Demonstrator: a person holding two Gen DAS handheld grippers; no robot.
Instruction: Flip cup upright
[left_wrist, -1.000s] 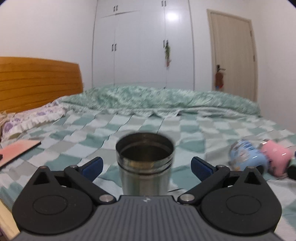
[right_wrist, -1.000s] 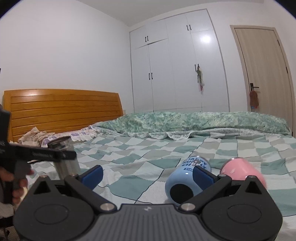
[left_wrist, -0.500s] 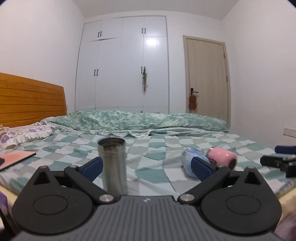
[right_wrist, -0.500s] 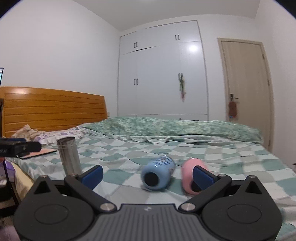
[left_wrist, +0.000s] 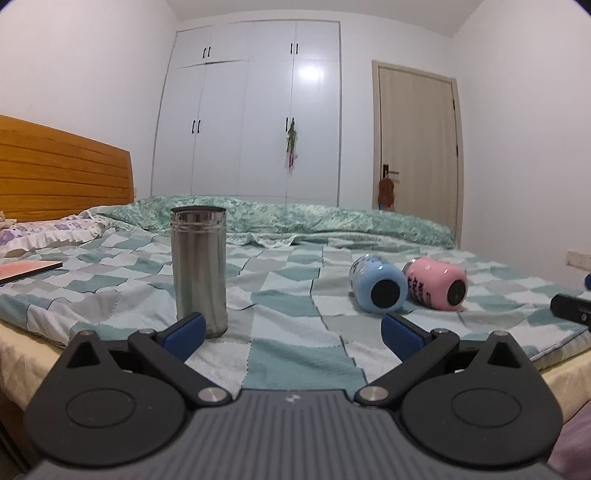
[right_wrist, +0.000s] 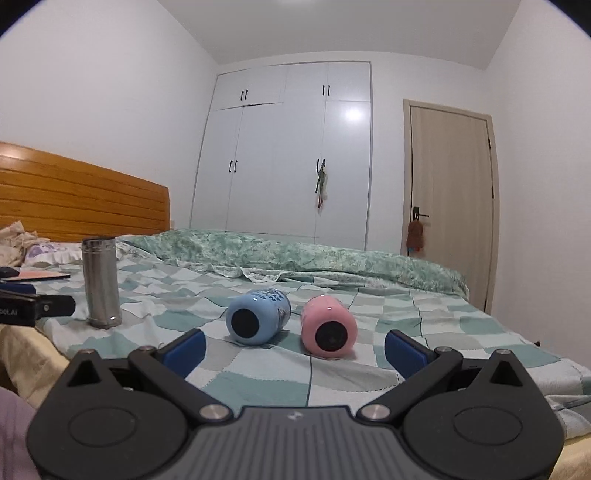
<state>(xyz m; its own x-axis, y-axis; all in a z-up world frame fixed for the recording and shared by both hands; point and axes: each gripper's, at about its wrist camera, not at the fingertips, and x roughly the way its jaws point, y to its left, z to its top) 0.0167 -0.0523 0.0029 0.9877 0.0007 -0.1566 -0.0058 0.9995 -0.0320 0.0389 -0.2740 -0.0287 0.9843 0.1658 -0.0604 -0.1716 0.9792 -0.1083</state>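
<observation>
Left wrist view: left gripper with jaws spread wide, holding nothing, low over the near edge of the bed. Steel cup upright on the checked cover, open end up, just beyond the left blue pad. Blue cup and pink cup on their sides, touching, dark bases toward the camera.

Right wrist view: right gripper also wide open and empty. Blue cup and pink cup lying just ahead between the pads, slightly apart. Steel cup standing far left, beside the tip of the left gripper.
</observation>
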